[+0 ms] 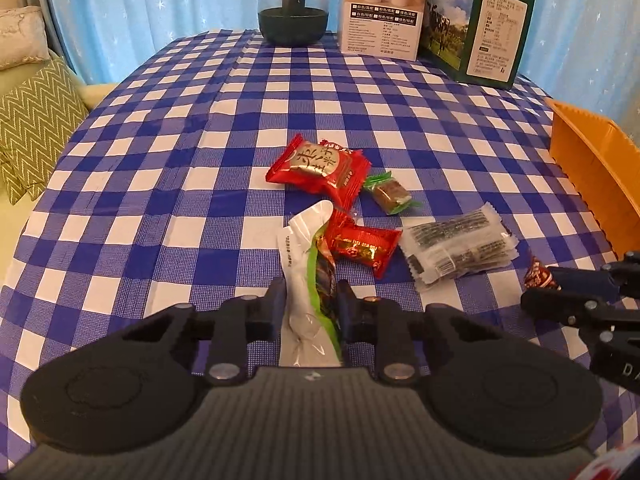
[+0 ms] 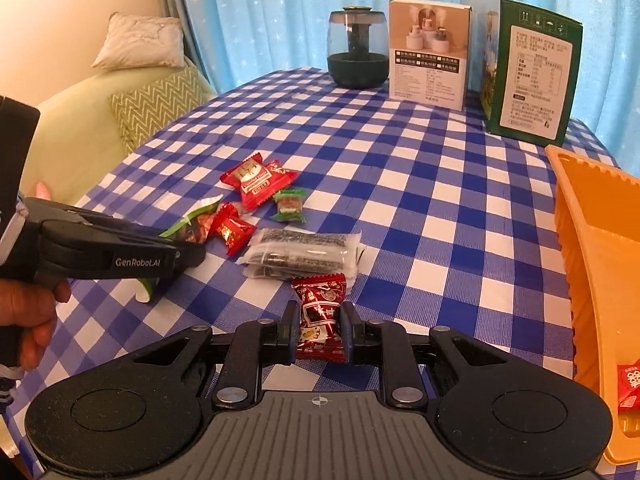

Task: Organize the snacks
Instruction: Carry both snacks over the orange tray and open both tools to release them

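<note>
Both grippers are loaded, so this looks like the carry-to-bin step. The left gripper (image 1: 308, 312) is pinched narrow on a white and green crinkly plastic snack pouch (image 1: 306, 264), and the right gripper (image 2: 320, 336) is clamped on a dark red foil-wrapped candy (image 2: 320, 316).

The orange plastic bin (image 2: 592, 248) sits at the right edge of the blue and white checked tablecloth (image 1: 200, 140), with one red wrapped sweet (image 2: 630, 386) already inside.

Still loose mid-table: a big red snack packet (image 1: 316, 168), a small green-wrapped candy (image 1: 390, 194), a shiny red foil candy (image 1: 362, 246) and a clear packet of dark seaweed-looking strips (image 1: 456, 246).

My guess for the next move: swing the right one over the bin's near rim and release, then bring the left across without dragging the pouch through the pile.
</note>
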